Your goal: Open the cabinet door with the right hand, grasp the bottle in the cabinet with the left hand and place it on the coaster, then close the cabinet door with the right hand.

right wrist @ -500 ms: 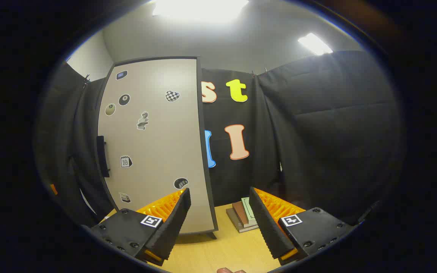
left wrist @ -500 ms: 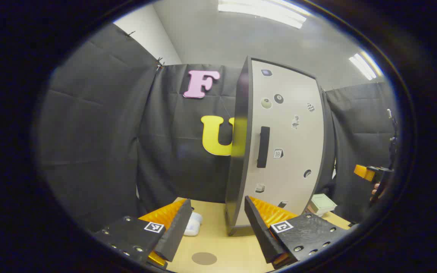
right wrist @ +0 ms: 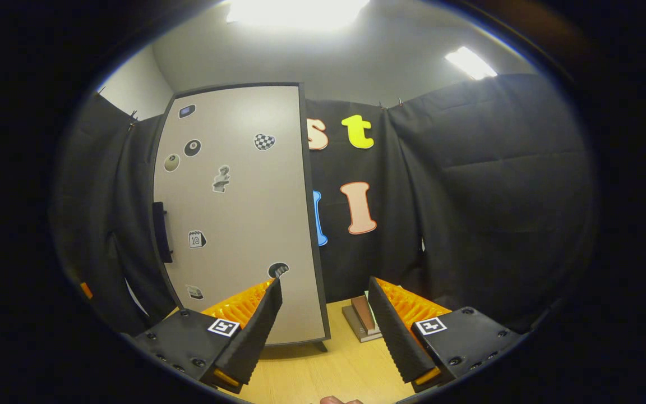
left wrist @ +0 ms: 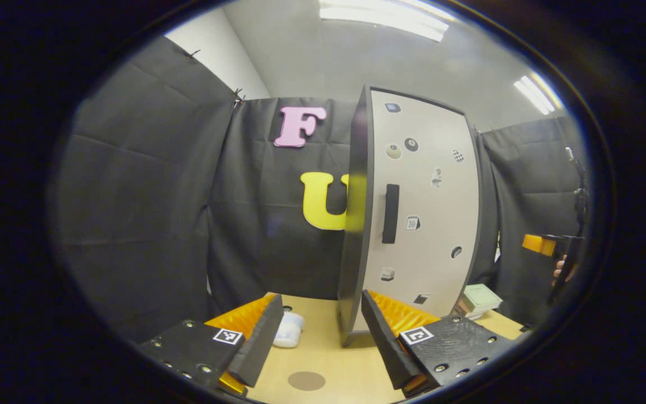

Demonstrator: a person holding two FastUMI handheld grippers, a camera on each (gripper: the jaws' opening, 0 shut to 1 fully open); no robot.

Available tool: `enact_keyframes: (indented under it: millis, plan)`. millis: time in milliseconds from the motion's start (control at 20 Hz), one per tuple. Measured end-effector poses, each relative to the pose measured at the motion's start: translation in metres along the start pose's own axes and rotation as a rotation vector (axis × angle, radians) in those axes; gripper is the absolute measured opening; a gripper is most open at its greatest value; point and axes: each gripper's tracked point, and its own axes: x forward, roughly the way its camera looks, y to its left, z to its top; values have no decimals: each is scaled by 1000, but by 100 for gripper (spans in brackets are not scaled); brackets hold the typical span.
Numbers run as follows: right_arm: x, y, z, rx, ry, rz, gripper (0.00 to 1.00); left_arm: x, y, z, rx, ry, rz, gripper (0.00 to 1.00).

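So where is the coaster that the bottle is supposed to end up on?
In the left gripper view, the coaster lies flat on the table, low in the picture between the left gripper's fingers, nearer the camera than the cabinet.

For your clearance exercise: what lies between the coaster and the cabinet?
In the left gripper view, bare tabletop lies between the coaster and the cabinet.

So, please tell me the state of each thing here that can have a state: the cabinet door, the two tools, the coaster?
Cabinet door: shut, handle untouched.
Left tool: open, holding nothing, above the table.
Right tool: open, holding nothing, apart from the door.
Coaster: flat on the table, nothing on it.
Books: stacked flat beside the cabinet.
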Motion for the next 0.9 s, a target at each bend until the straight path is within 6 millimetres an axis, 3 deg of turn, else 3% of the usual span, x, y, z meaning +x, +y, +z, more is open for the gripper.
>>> enact_keyframes:
  millis: [200, 500, 700, 900]
  plan:
    - [-2, 3, 1, -18, 18, 14, 98, -5, 9, -8, -39, 14, 15, 86]
    - [5, 40, 9, -30, 43, 71, 98, -12, 21, -14, -44, 21, 26, 84]
    - [25, 79, 34, -8, 28, 162, 98, -18, 30, -15, -23, 20, 45, 84]
    - [43, 123, 76, 46, -23, 252, 98, -24, 47, -17, 5, 23, 77, 88]
